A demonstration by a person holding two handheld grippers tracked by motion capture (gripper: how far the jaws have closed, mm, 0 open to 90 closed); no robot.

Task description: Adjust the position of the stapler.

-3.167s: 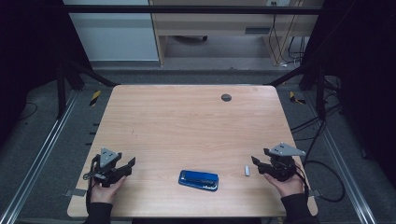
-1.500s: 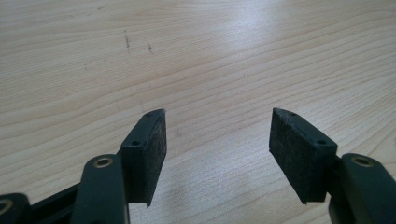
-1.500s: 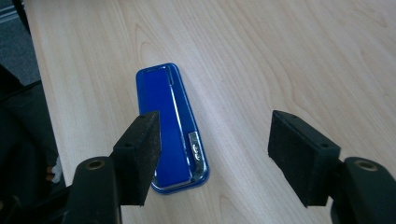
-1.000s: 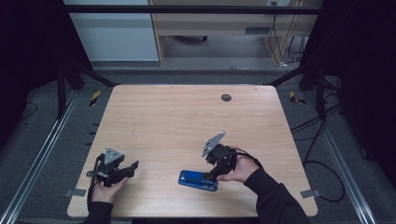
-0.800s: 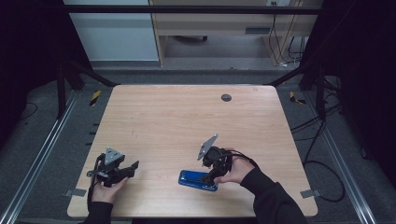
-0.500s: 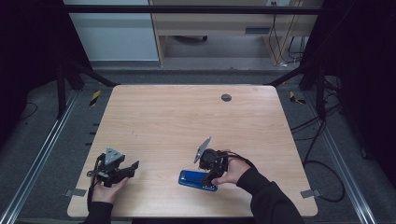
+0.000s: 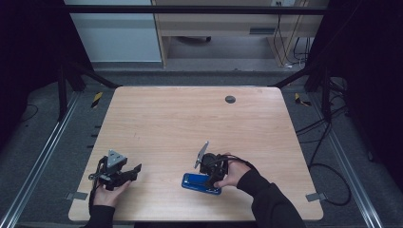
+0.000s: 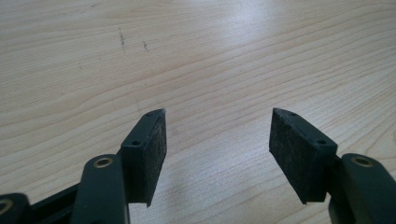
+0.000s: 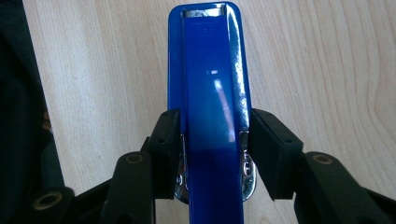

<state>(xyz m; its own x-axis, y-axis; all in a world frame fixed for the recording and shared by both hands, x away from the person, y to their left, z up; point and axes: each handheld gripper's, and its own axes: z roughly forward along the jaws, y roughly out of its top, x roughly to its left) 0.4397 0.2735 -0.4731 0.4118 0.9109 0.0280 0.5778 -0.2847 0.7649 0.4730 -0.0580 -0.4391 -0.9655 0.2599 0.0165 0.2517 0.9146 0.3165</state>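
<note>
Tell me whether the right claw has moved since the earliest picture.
Yes. In the high view the right claw has gone from the table's right edge leftward toward the middle; its jaws, just closing, now flank the blue stapler, which lies where it did.

In the high view the surface is evenly and softly lit from above while the floor and frame around it sink into near black, the picture is a little soft and grainy, and the shadows under the hands are faint. In the left gripper view a broad pale sheen of glare lies across the wood at the top, the grain is sharp in the middle and the black pads close to the lens are slightly blurred. In the right gripper view the stapler carries bright streaks of reflected light on its glossy blue top and chrome edge, with a dark blurred mass at the left border.
</note>
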